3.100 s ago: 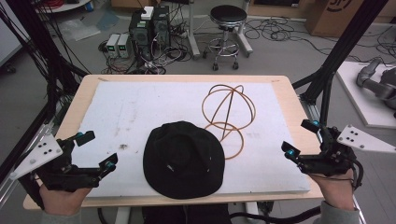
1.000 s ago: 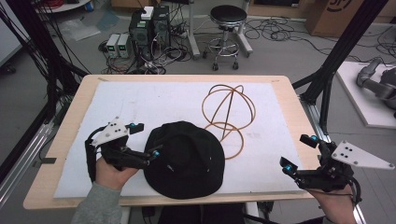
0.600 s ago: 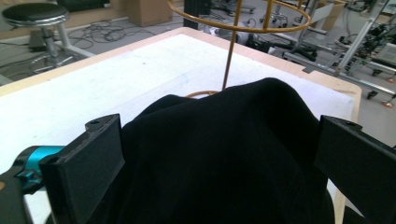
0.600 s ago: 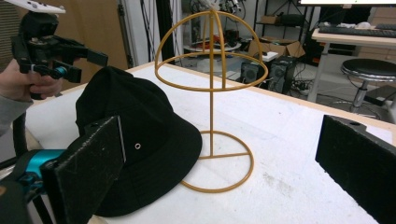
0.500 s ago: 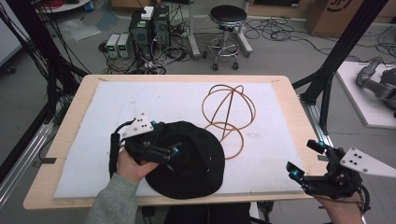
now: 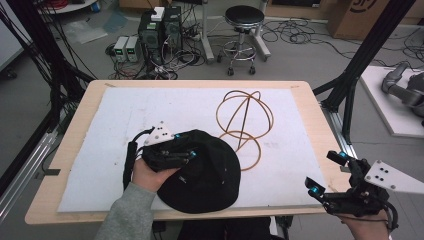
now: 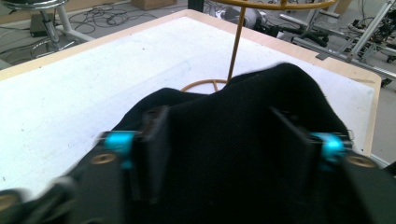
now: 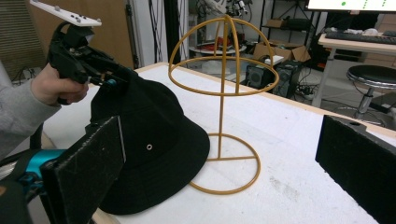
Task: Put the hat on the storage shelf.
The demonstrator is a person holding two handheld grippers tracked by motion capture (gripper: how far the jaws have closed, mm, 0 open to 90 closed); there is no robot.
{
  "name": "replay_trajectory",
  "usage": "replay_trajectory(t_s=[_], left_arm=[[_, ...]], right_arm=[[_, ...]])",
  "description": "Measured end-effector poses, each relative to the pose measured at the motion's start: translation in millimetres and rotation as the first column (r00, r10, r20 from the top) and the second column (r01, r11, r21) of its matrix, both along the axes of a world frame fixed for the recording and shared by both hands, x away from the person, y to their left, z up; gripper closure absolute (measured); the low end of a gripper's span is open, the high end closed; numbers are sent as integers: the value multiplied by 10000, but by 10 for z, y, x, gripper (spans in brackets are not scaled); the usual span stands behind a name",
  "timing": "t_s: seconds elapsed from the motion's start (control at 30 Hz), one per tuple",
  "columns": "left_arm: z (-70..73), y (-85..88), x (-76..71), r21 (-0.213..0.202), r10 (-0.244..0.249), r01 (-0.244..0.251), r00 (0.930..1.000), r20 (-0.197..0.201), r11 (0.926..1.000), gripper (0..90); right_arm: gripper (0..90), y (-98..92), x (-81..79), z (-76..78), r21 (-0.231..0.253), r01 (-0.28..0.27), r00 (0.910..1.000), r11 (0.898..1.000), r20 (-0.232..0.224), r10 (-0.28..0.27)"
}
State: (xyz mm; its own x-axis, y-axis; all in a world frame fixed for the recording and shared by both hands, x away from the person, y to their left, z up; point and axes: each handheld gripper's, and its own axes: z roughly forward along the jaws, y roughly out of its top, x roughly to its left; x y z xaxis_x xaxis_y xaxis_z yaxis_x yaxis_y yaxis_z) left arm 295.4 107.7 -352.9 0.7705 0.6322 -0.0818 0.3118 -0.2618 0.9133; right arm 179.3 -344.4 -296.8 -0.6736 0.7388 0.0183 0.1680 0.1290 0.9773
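Left gripper [image 6: 186,152] clamping hat [image 6: 210,175] crown
Jaws just closing on fabric, forearm low; right gripper [image 6: 327,173] released, idle at table [image 6: 75,125] edge.

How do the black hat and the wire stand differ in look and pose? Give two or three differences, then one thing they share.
The hat is black, solid fabric; the stand is a see-through frame of thin golden wire. The hat slumps low on the white mat; the stand rises upright on a ring base. The left gripper has been closing on the hat's crown; nothing touches the stand. Both have domed tops.
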Motion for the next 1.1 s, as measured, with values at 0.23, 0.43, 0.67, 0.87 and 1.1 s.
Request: replay_trajectory(t_s=[0.23,0.43,0.67,0.87,1.1], left_arm=[[-41,-12,-3,-2,-121,121,9997,-234,9999,823],[-32,-34,-39,-38,-175,175,9997,-157,9998,872],[-15,25,-97,-219,-145,142,9998,-143,9997,881],[61,109,-178,-369,-112,111,9999,-17,9993,882],[185,251,-289,-710,-74,82,9999,116,9974,882]], right_arm=[[10,33,29,-13,-96,-126,9999,9999,-53,125],[10,47,61,-32,-144,-222,9997,9996,-118,221],[10,67,112,-53,-80,-274,9994,9996,-220,272],[10,131,172,-47,-132,-491,9986,9987,-178,488],[10,179,228,-52,-145,-622,9979,9980,-179,619]])
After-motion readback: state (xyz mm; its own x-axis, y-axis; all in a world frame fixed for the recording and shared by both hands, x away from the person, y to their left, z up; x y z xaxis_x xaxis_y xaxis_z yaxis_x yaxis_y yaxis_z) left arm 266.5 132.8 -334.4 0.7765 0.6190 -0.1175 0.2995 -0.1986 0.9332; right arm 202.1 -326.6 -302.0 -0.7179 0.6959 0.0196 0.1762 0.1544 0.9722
